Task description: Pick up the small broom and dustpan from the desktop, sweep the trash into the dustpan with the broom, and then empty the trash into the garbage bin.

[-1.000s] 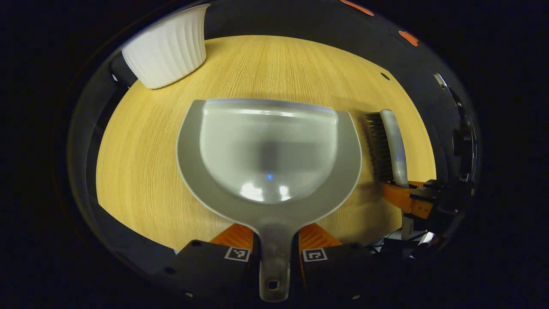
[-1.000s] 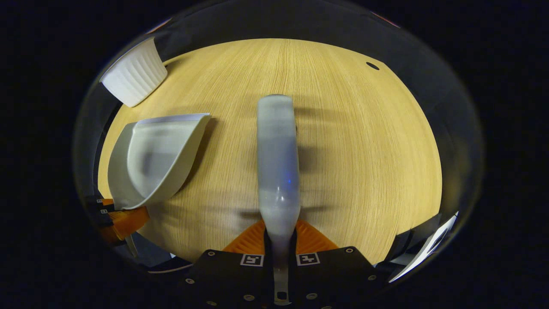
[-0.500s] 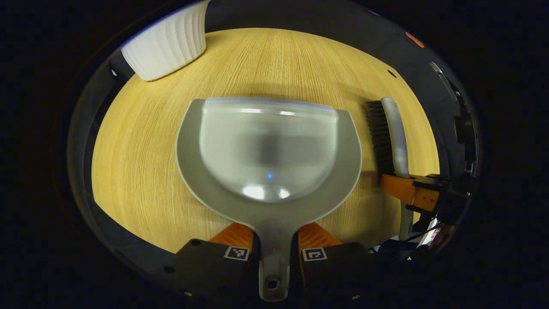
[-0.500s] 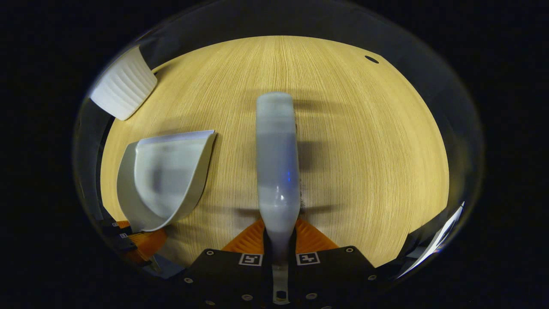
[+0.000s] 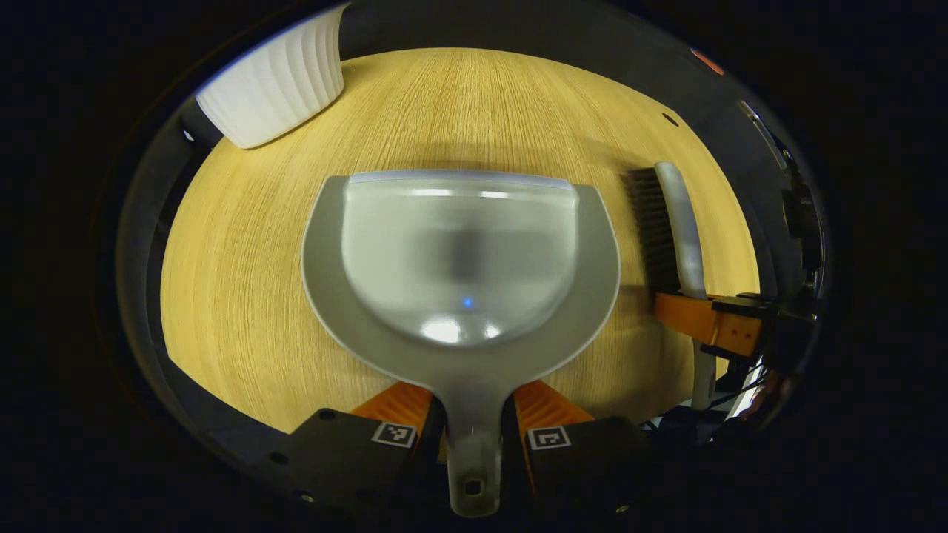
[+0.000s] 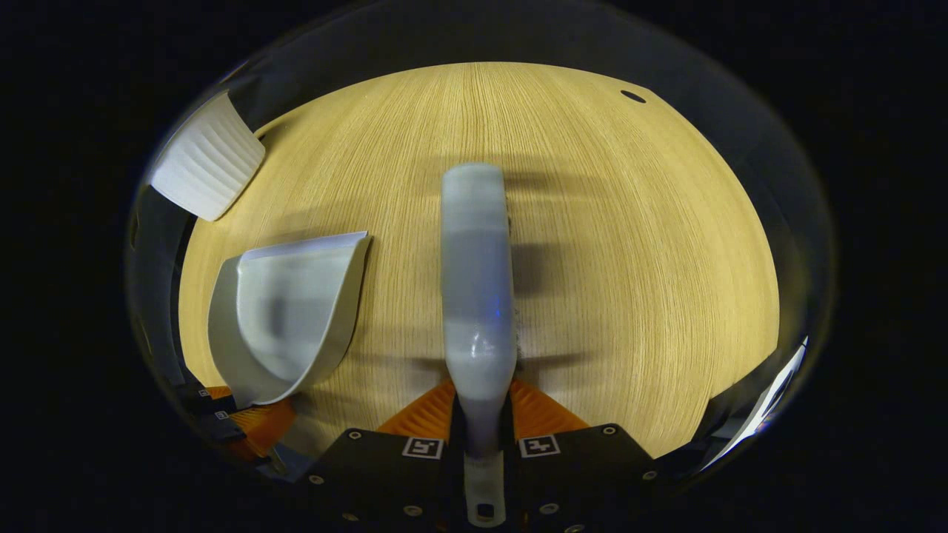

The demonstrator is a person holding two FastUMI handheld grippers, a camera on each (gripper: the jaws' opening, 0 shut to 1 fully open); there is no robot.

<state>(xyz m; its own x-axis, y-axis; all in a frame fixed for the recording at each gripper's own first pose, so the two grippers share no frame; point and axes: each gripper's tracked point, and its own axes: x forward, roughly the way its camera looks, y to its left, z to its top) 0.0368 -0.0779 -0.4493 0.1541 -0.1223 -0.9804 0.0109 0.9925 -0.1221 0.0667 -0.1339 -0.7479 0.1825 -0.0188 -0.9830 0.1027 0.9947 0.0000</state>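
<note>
Grey dustpan [image 5: 459, 252] in left claw [image 5: 474, 414], no legible writing

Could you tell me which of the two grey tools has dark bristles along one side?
The broom, held in the right claw. The dustpan in the left claw is a smooth scoop without bristles.

Ahead of the dustpan [image 5: 459, 259] the wooden desktop [image 5: 244, 259] lay bare. Only the white ribbed garbage bin [image 5: 270, 85] stood at its far-left edge. The broom [image 5: 678, 229] flanked the dustpan's right, a narrow gap between them.
</note>
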